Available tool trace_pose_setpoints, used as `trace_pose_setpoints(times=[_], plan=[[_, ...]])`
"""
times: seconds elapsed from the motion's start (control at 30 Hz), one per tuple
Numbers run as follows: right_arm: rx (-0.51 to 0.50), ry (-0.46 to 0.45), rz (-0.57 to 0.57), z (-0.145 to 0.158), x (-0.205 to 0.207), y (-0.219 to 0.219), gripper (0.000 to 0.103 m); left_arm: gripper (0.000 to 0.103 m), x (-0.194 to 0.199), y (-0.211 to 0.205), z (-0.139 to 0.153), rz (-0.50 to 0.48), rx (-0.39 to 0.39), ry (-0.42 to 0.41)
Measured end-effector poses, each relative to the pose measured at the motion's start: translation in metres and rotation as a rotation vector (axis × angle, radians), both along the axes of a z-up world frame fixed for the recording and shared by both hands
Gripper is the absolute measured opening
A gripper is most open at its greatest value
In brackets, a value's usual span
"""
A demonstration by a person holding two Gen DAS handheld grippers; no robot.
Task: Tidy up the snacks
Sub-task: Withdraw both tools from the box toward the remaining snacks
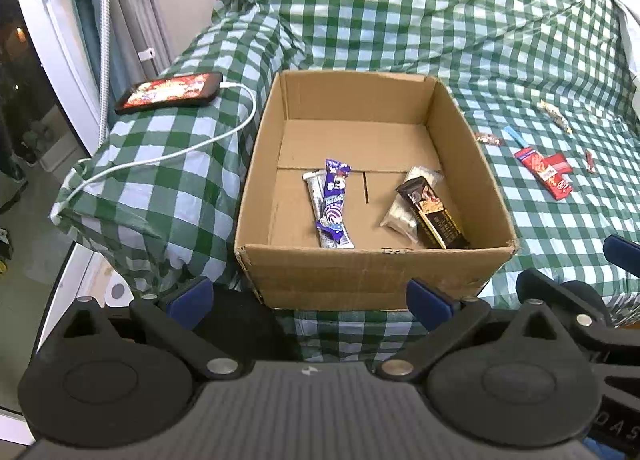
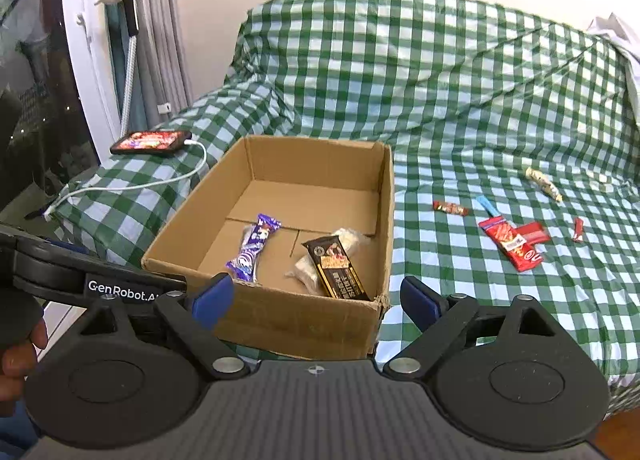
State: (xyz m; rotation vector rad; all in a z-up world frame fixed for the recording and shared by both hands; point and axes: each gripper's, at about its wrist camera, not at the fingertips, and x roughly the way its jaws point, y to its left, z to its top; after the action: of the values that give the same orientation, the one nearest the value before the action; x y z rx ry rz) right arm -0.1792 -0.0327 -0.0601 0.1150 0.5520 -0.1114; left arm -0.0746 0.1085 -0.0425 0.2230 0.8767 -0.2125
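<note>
An open cardboard box [image 1: 360, 272] [image 2: 304, 324] stands on the green checked cloth. Inside lie a purple wrapper [image 1: 335, 200] [image 2: 252, 248], a dark brown bar [image 1: 432, 212] [image 2: 336, 268] and a clear white packet [image 1: 400, 212] [image 2: 348, 240]. To the box's right on the cloth lie red wrapped bars [image 1: 546, 174] [image 2: 512, 244], a small red-brown candy [image 1: 489, 138] [image 2: 450, 208], a blue stick [image 1: 514, 135] [image 2: 487, 206], a pale wrapped snack [image 1: 554, 114] [image 2: 544, 184] and a tiny red candy [image 1: 590, 161] [image 2: 577, 229]. My left gripper [image 1: 310, 296] is open and empty before the box's near wall. My right gripper [image 2: 316, 298] is open and empty at the box's near right corner.
A phone [image 1: 170, 93] [image 2: 152, 142] with a lit screen lies left of the box, with a white cable [image 1: 180, 152] [image 2: 160, 182] trailing off the cloth's left edge. A window frame and curtain stand at far left. The other gripper's arm [image 2: 80, 268] crosses the lower left.
</note>
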Motion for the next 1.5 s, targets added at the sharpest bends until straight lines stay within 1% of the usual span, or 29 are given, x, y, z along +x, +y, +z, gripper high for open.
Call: trace_pose_setpoints(times=[0.2, 0.5, 0.83, 1.5], plan=[[-0.008, -0.034, -0.002, 0.005, -0.015, 0.003, 0.093, 0.103, -0.012, 0.003, 0.006, 0.000, -0.007, -0.012], [-0.011, -0.051, -0.006, 0.008, -0.021, 0.007, 0.093, 0.103, -0.018, 0.005, 0.009, 0.000, -0.011, -0.021], [-0.002, -0.044, -0.008, 0.008, -0.024, 0.005, 0.094, 0.103, -0.021, 0.002, 0.007, -0.002, -0.001, -0.012], [0.036, -0.010, -0.011, -0.002, -0.015, 0.003, 0.095, 0.103, -0.014, -0.004, -0.002, -0.007, 0.028, 0.025]])
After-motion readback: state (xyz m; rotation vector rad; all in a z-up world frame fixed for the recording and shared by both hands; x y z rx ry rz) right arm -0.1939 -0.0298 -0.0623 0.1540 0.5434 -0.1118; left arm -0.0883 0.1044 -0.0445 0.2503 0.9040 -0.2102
